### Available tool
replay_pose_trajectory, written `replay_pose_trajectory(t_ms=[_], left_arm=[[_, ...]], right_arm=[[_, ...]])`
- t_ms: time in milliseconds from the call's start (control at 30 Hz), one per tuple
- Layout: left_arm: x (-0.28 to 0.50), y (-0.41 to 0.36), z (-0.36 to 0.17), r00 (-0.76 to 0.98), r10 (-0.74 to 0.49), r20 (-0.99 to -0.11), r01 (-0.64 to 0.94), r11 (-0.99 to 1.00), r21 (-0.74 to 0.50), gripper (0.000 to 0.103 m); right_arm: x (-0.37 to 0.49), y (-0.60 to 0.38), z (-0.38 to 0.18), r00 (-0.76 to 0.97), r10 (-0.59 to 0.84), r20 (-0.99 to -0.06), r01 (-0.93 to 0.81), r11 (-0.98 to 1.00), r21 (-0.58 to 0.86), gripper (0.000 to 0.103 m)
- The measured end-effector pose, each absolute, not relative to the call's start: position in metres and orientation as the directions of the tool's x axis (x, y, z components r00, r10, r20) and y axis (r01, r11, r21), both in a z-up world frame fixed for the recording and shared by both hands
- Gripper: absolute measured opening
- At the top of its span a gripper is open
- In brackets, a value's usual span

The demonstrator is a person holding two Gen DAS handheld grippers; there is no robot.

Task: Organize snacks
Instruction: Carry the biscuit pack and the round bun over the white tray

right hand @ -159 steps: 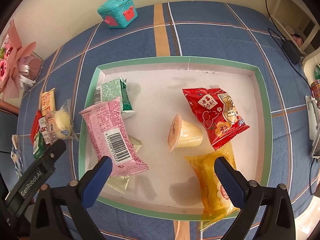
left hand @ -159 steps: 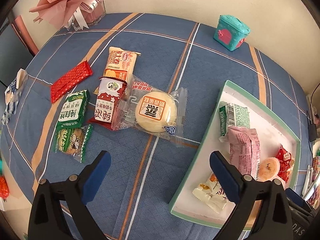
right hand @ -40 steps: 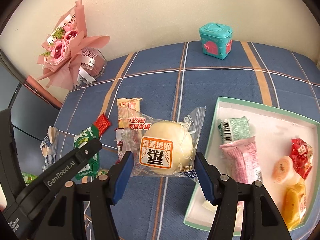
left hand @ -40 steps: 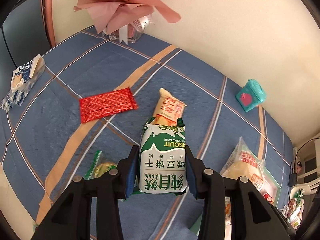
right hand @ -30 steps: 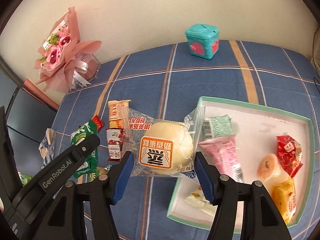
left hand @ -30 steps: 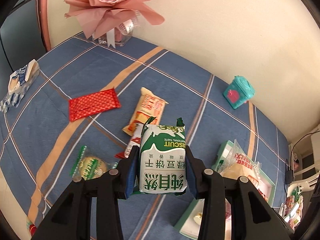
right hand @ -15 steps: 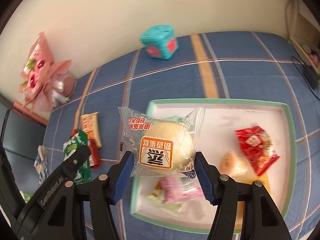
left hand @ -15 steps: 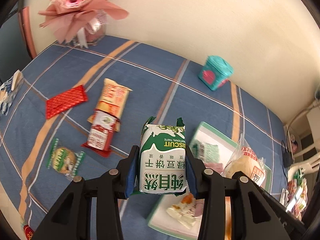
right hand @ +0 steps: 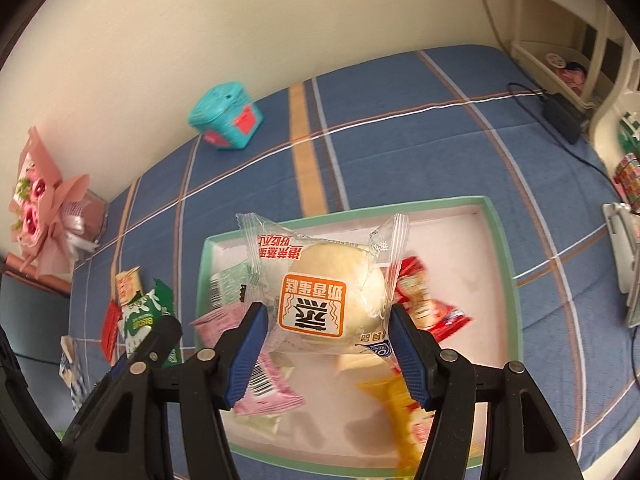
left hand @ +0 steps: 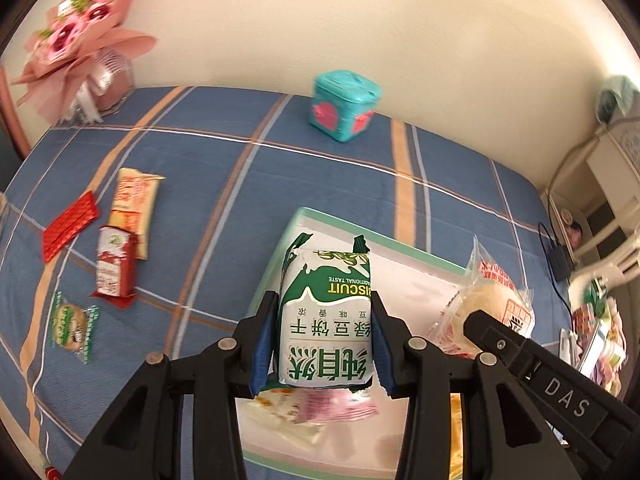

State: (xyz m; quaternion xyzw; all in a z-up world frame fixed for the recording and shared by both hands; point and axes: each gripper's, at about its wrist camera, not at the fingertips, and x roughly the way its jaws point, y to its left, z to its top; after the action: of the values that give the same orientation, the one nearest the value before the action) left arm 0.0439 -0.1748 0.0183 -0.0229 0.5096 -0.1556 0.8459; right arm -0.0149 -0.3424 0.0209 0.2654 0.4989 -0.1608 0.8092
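My left gripper (left hand: 324, 344) is shut on a green and white biscuit pack (left hand: 326, 320), held in the air over the left part of the green-rimmed white tray (left hand: 352, 233). My right gripper (right hand: 326, 338) is shut on a clear-wrapped steamed bun (right hand: 326, 292), hanging above the same tray (right hand: 500, 248). The tray holds a pink packet (right hand: 266, 380), a red packet (right hand: 424, 300), a yellow packet (right hand: 404, 408) and a green packet (right hand: 230, 280). In the left wrist view the bun (left hand: 496, 304) shows at the right.
On the blue plaid cloth to the left lie a flat red packet (left hand: 70, 226), an orange biscuit pack (left hand: 134, 204), a red and white pack (left hand: 114, 266) and a small green cookie pack (left hand: 70, 326). A teal box (left hand: 344, 104) and a pink bouquet (left hand: 80, 40) stand by the wall.
Both grippers have carried their packs to the right, from over the loose snacks on the cloth to above the tray. Both grips are unchanged.
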Motion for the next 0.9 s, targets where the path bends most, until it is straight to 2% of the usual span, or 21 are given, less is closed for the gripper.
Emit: replay_pose_trajectory(t_ms=[267, 900], left_arm=[[0.044, -0.195, 0.017, 0.425, -0.290, -0.857, 0.285, 0.942, -0.177, 0.044], [0.055, -0.188, -0.010, 0.365, -0.300, -0.882, 0.254, 0.943, -0.216, 0.044]], right_arm=[[-0.023, -0.362, 0.018, 0.442, -0.015, -0.897, 0.565, 0.781, 0.265, 0.065], [-0.016, -0.360, 0.007, 0.401, -0.022, -0.916, 0.566, 0.792, 0.229, 0.065]])
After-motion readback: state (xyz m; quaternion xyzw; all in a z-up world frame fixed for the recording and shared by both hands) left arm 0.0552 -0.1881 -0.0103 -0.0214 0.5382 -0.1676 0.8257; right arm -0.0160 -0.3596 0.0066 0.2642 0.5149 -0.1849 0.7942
